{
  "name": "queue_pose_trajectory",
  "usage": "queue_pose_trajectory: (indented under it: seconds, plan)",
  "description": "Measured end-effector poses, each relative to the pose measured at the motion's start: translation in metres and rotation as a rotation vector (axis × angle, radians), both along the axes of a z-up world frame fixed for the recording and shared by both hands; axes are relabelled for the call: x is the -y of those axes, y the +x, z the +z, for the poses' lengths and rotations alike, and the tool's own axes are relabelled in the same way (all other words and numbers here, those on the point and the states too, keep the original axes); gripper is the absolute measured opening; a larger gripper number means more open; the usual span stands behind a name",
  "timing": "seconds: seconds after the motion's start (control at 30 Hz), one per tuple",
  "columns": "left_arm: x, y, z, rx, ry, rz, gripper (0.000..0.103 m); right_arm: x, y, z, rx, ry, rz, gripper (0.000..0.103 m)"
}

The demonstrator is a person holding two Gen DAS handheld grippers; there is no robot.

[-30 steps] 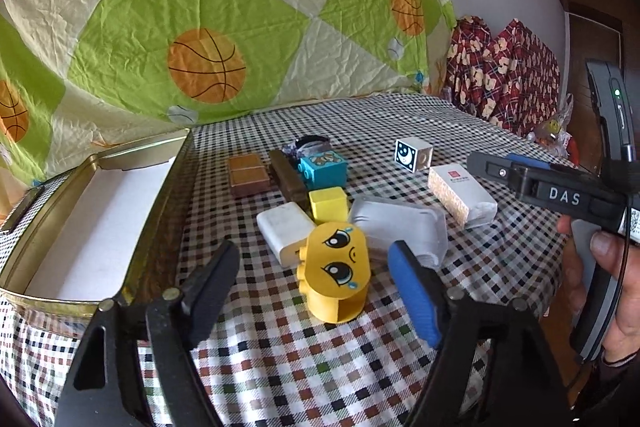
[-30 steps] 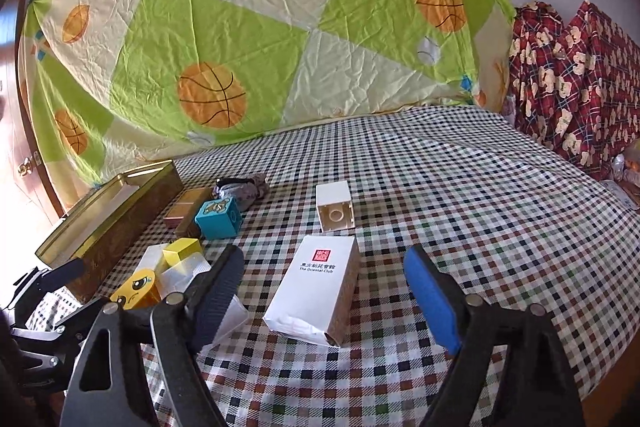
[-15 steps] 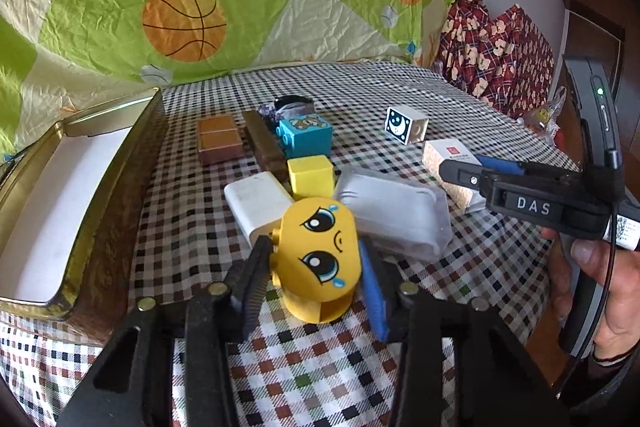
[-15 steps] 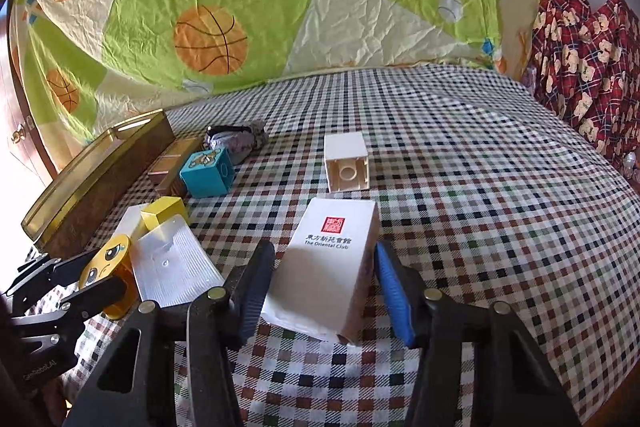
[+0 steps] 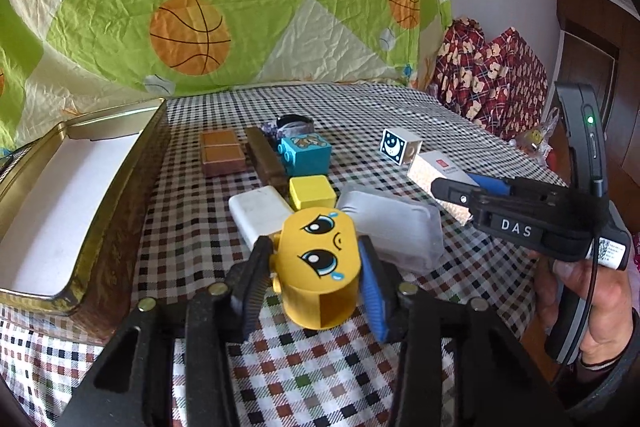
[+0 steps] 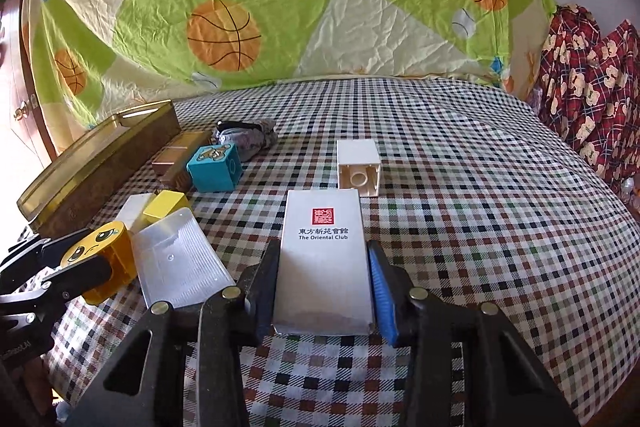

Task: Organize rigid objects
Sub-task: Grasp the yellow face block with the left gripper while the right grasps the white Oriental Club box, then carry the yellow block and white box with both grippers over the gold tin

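Note:
A yellow block with a cartoon crying face (image 5: 316, 267) stands on the checked tablecloth, and my left gripper (image 5: 314, 247) is shut on its two sides. In the right wrist view the same block (image 6: 100, 259) shows at the far left, between the left gripper's fingers (image 6: 76, 273). A white carton printed "The Oriental Club" (image 6: 322, 227) lies lengthwise between the fingers of my right gripper (image 6: 324, 251). Its jaws are closing and the pads touch the carton's long sides. The left wrist view catches the right gripper's tip (image 5: 452, 187) over that carton (image 5: 436, 167).
An open gold tin (image 5: 120, 163) lies at the left. Behind the yellow block sit a white block (image 5: 262, 213), a small yellow cube (image 5: 312, 191), a frosted plastic case (image 5: 392, 227), a teal block (image 5: 306, 153), brown blocks (image 5: 222, 151) and a white moon cube (image 5: 400, 146).
Both grippers moved forward and closed. The left went from wide open to gripping the yellow face block; the right narrowed from wide open onto the white carton.

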State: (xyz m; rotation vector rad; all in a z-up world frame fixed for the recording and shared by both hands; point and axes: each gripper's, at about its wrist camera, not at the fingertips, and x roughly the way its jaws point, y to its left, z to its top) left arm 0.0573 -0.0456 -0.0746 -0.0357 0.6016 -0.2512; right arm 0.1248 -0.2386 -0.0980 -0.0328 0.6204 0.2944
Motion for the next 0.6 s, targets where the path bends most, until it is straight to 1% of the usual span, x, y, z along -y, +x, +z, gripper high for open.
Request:
queue_pose_trajectory:
  seconds: [0.1,0.6]
  plan:
    - [-0.002,-0.002,0.002,0.021,-0.008,0.002,0.042,-0.002,-0.002,0.001,0.022,-0.002,-0.003,0.044]
    - [-0.005,-0.014,0.005,0.109,-0.026,0.032,0.042,0.004,-0.014,0.006,0.120,0.050,0.007,0.044]
